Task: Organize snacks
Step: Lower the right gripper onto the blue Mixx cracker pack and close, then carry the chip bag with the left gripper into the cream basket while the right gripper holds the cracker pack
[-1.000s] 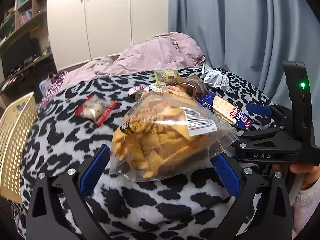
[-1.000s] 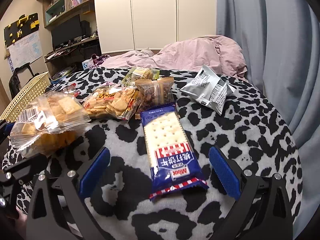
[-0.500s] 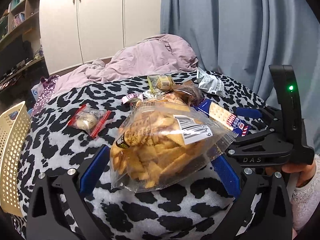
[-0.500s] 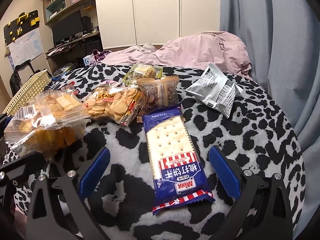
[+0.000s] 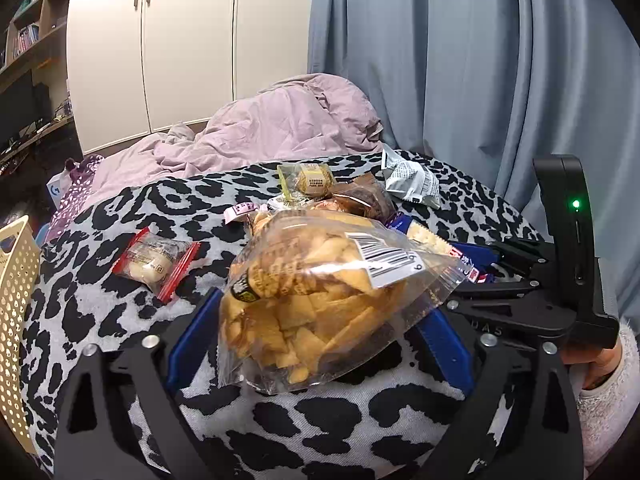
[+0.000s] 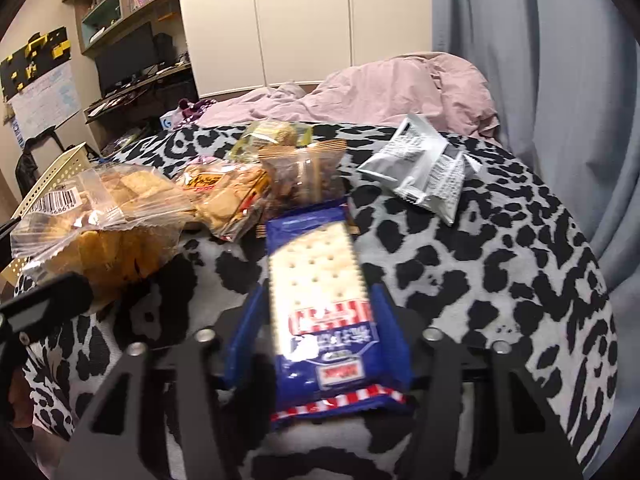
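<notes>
The clear plastic bag of golden crackers (image 5: 320, 300) sits between the blue fingers (image 5: 192, 332) of the left gripper (image 5: 316, 332), which press its sides. The long blue cracker packet (image 6: 320, 300) is clamped in the right gripper (image 6: 318, 340), over the leopard-print blanket (image 6: 500, 260).

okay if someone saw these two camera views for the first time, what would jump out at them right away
Most striking is the clear bag of golden chips, clamped between the left gripper fingers in the middle of the left view. In the right view, the right gripper has closed on a blue cracker pack. Everything lies on a black-and-white animal-print blanket, with a cream perforated basket at its left edge.
</notes>
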`<state>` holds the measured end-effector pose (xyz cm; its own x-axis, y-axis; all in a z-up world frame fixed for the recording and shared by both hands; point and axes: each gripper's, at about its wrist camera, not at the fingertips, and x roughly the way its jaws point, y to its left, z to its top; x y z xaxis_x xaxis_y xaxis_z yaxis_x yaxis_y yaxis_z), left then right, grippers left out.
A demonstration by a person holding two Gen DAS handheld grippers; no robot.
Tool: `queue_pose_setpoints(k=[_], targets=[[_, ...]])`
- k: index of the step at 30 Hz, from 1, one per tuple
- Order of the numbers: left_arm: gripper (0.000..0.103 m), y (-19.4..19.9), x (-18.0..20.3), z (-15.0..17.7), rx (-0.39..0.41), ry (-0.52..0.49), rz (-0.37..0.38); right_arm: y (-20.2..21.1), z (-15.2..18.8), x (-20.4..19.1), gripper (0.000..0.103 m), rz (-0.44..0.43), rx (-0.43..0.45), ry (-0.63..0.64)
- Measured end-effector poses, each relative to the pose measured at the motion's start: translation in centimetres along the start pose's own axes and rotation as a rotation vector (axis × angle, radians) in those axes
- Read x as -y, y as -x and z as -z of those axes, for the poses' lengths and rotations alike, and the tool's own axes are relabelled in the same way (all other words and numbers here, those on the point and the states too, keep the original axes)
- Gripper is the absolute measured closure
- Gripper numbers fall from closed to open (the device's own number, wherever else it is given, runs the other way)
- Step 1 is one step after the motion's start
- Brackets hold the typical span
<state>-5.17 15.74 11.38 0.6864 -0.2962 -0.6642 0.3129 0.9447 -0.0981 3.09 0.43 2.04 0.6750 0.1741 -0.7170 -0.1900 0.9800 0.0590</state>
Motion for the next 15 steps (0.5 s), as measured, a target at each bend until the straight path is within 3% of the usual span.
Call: queue_pose_setpoints(k=[15], targets=[[0.016, 1.9, 0.0, -0.7, 0.036, 0.038, 0.02, 1.9, 0.0, 0.9, 0.057, -0.021, 0.046, -0.042]])
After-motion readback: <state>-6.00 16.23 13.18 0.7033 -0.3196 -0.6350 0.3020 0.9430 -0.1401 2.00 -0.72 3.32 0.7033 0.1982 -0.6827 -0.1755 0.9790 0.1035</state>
